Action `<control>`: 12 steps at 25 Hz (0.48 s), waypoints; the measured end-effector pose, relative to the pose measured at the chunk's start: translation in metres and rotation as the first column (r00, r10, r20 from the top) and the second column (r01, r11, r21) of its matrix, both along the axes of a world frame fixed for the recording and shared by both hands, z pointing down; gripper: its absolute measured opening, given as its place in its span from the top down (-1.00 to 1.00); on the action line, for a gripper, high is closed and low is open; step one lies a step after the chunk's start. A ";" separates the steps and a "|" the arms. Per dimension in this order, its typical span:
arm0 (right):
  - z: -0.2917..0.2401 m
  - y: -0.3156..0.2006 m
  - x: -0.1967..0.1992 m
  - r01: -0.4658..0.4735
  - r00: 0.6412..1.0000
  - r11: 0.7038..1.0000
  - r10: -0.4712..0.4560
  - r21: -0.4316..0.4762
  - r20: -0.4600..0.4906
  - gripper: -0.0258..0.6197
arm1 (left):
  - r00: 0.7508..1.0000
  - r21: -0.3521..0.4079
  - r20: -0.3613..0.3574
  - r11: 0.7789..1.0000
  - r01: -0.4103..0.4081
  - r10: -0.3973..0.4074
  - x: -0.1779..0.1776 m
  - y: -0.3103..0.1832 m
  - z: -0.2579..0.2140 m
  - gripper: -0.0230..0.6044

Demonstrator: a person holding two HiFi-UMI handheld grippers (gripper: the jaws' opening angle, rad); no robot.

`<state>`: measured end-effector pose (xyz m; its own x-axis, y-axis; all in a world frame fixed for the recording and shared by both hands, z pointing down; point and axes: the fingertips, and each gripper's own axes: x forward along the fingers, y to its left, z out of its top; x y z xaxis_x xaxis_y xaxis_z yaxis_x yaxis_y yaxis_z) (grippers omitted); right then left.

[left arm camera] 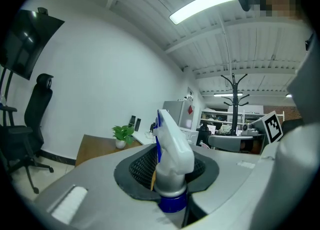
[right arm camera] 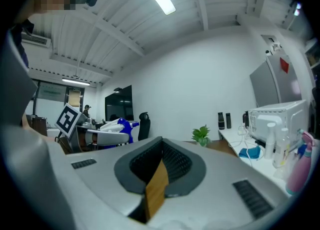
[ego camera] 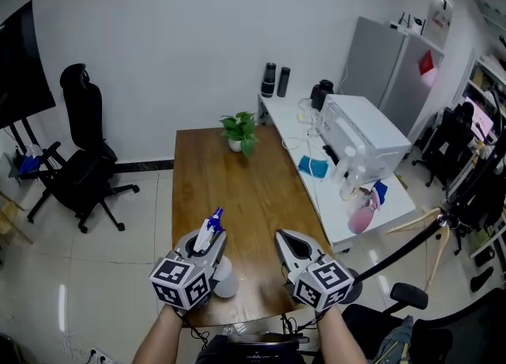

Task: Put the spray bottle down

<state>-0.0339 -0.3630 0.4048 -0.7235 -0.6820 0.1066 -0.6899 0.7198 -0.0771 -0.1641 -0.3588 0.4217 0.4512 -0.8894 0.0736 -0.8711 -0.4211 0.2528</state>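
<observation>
**Setting the spray bottle down upright, away from the edge**

The white plastic spray bottle with the blue trigger and blue collar (ego camera: pixel 210 232) stands upright in the left claw (ego camera: pixel 204 248). The claw is clamped on the neck just under the spray head. In the left gripper view the head rises above the jaws, and in the head view the pale body hangs below them. It is over the near end of the long brown wooden worktop (ego camera: pixel 229 172), close to its front edge. Whether the base touches the wood cannot be told from these views.

The likely step is the placing itself. It would go best if the bottle were carried a little further in from the front edge. There the bare wood runs clear up to the small green potted plant in a white pot (ego camera: pixel 239 130) at the far end. The claw should come straight down with the bottle kept vertical, so the base lands flat. The jaws should part only once the wood bears the weight. The claw should then draw back level, because the trigger overhangs the jaws and a lift or twist could catch it and tip the bottle.

The right claw (ego camera: pixel 291 245) hangs beside the left one, jaws nearly together with nothing between them. It is best kept off to its own side.
</observation>
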 end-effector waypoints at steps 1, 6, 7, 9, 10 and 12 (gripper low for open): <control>-0.001 -0.005 0.000 0.000 1.000 1.000 0.000 0.000 0.002 0.92 | 1.000 -0.001 0.004 1.000 0.001 -0.001 -0.001 -0.006 -0.001 0.59; -0.004 -0.028 -0.001 0.022 1.000 1.000 -0.022 0.007 0.005 0.92 | 1.000 0.004 0.021 1.000 0.014 -0.014 0.003 -0.031 -0.002 0.59; -0.003 -0.032 0.000 0.025 1.000 1.000 -0.025 0.003 0.006 0.92 | 1.000 0.006 0.026 1.000 0.013 -0.013 0.005 -0.035 -0.002 0.59; -0.001 -0.039 -0.001 0.034 0.999 0.999 -0.034 -0.001 0.008 0.92 | 0.999 0.012 0.044 1.000 0.012 -0.013 0.007 -0.044 -0.002 0.59; -0.001 -0.042 -0.002 0.041 0.999 0.999 -0.041 -0.002 0.006 0.92 | 0.998 0.014 0.054 1.000 0.017 -0.018 0.007 -0.050 -0.002 0.59; 0.004 -0.045 -0.005 0.057 0.998 0.998 -0.057 -0.006 -0.006 0.92 | 0.997 0.015 0.071 0.999 0.039 -0.040 0.005 -0.061 0.000 0.60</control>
